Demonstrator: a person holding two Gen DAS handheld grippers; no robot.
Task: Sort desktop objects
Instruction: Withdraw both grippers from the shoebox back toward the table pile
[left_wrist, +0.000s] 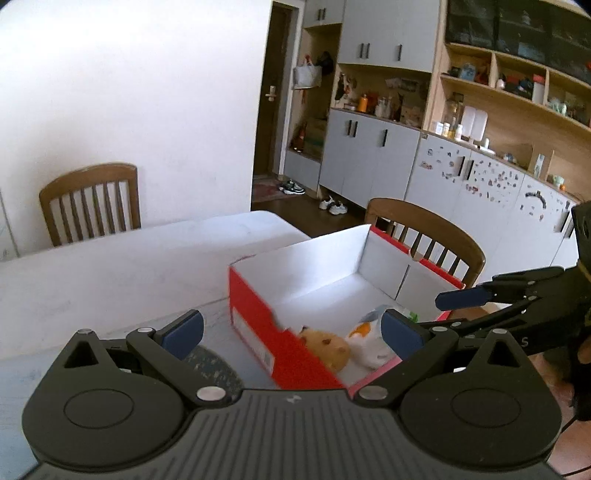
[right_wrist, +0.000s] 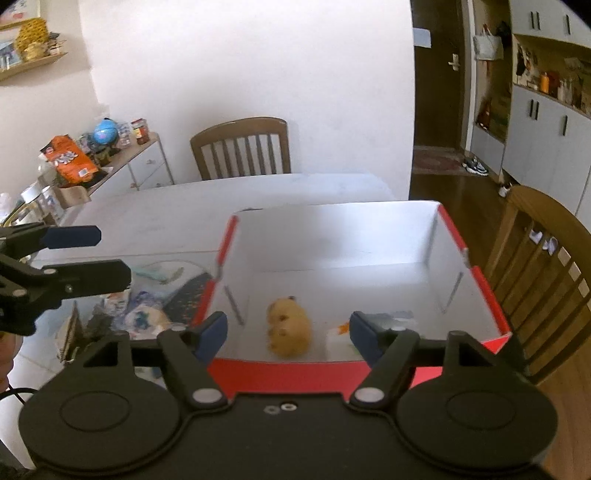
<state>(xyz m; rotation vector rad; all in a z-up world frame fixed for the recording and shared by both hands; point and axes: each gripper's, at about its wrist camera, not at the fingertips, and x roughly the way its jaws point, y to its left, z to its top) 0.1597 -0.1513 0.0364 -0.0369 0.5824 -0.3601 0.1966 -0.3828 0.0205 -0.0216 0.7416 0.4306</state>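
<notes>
A red box with a white inside (left_wrist: 258, 314) (right_wrist: 476, 273) stands on the white table. In it lie a tan plush hamster (left_wrist: 327, 349) (right_wrist: 288, 326) and a white packet with an orange mark (left_wrist: 369, 341) (right_wrist: 338, 339). My left gripper (left_wrist: 291, 332) is open and empty, at the box's near left corner; it also shows at the left of the right wrist view (right_wrist: 94, 254). My right gripper (right_wrist: 288, 332) is open and empty, above the box's near wall; it also shows at the right of the left wrist view (left_wrist: 458, 306).
Several loose items lie left of the box: a dark speckled pouch (right_wrist: 188, 291) (left_wrist: 210, 365), packets and a light cloth (right_wrist: 159, 271). Wooden chairs stand behind the table (right_wrist: 242, 147) and at its right (right_wrist: 546, 266). A side cabinet holds snacks (right_wrist: 70, 158).
</notes>
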